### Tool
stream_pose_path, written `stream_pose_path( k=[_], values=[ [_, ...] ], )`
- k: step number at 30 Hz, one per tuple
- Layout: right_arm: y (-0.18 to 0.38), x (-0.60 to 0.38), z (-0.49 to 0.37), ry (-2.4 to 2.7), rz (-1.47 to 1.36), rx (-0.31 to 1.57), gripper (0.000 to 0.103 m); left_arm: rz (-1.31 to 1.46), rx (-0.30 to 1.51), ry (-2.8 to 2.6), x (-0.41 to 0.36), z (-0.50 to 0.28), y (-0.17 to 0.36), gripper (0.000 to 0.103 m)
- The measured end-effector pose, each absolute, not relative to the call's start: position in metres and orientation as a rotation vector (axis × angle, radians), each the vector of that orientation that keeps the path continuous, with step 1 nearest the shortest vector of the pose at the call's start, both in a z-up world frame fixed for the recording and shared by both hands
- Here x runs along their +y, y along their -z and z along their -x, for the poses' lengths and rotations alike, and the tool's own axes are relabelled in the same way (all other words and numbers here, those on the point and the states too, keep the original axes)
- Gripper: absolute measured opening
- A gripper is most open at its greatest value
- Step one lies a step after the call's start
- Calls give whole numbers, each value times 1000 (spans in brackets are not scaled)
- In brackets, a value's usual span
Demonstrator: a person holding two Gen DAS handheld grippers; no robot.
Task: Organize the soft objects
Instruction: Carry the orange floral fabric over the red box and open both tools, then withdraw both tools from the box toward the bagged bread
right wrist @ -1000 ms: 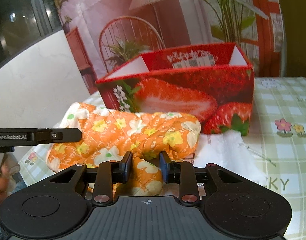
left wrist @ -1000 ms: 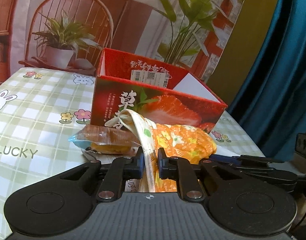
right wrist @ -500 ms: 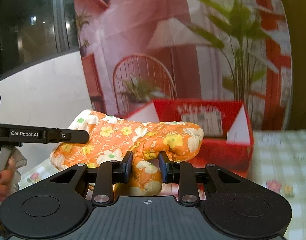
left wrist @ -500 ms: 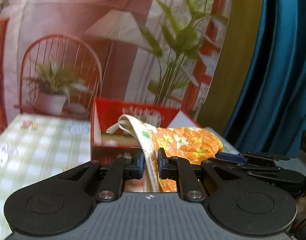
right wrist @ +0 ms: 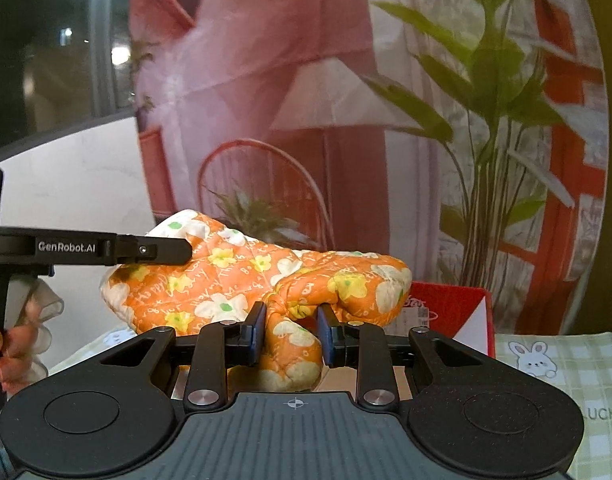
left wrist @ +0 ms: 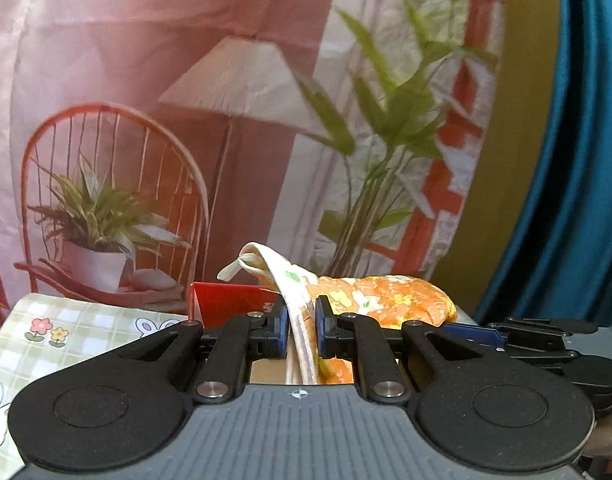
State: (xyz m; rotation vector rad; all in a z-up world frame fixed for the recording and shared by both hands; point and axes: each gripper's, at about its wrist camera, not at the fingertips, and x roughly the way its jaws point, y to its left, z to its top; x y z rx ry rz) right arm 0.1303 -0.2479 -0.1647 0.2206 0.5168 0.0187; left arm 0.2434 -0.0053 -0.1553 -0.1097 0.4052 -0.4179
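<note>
Left wrist view: left gripper (left wrist: 301,330) clamps the oven mitt (left wrist: 386,304) cuff edge — red box (left wrist: 226,306) beyond the fingertips. Right gripper (right wrist: 292,334) pinches the mitt's padded fold.

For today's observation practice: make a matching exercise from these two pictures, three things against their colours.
Things:
1. oven mitt
2. box
3. tablecloth

Colours:
A. red
B. green and white check with rabbits
C. orange with flowers

Pairs: 1-C, 2-A, 3-B
</note>
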Motion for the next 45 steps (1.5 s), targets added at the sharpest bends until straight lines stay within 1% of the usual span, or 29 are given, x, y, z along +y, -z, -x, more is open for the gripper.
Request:
stream_pose_path(
  k=[8,15,18,20,22,25,26,27,28,29,30,31,32,33,38,40,43,45],
  values=[
    [189,-263,-201,37,-196,646,25,129,556,381,-8,-311,186,15],
    [227,-272,-233,84,-249,763,25,107,649,365,-10,-340,208,16],
    [239,-275,-242,108,-265,814,25,88,675,359,-12,-345,215,25],
    [246,-276,-247,125,-270,850,25,75,679,355,-13,-348,217,39],
    [250,-276,-251,142,-265,878,25,65,678,349,-13,-348,218,46],
    [256,-275,-257,180,-248,927,28,53,676,348,-16,-343,214,53],
    [257,-275,-257,194,-254,937,32,47,672,349,-16,-341,213,55],
    [257,-275,-257,204,-258,941,34,41,669,349,-17,-339,211,56],
    [256,-274,-256,209,-254,938,41,34,665,346,-17,-337,209,59],
    [254,-273,-256,220,-239,937,54,28,662,342,-17,-334,208,62],
    [253,-271,-255,233,-224,934,61,23,658,337,-18,-331,206,63],
    [250,-270,-253,242,-214,927,71,18,654,333,-17,-328,204,65],
    [248,-269,-251,247,-208,919,77,15,650,331,-17,-324,203,66],
    [245,-268,-248,249,-204,913,79,11,648,328,-16,-321,201,66],
    [228,-264,-231,246,-185,866,99,-8,631,307,-11,-296,194,76],
    [221,-261,-221,254,-176,841,102,-8,625,293,-7,-284,191,79],
    [212,-254,-205,269,-158,800,102,3,620,273,2,-263,190,82],
    [207,-249,-193,254,-162,764,102,15,621,256,8,-249,189,89]
  ],
)
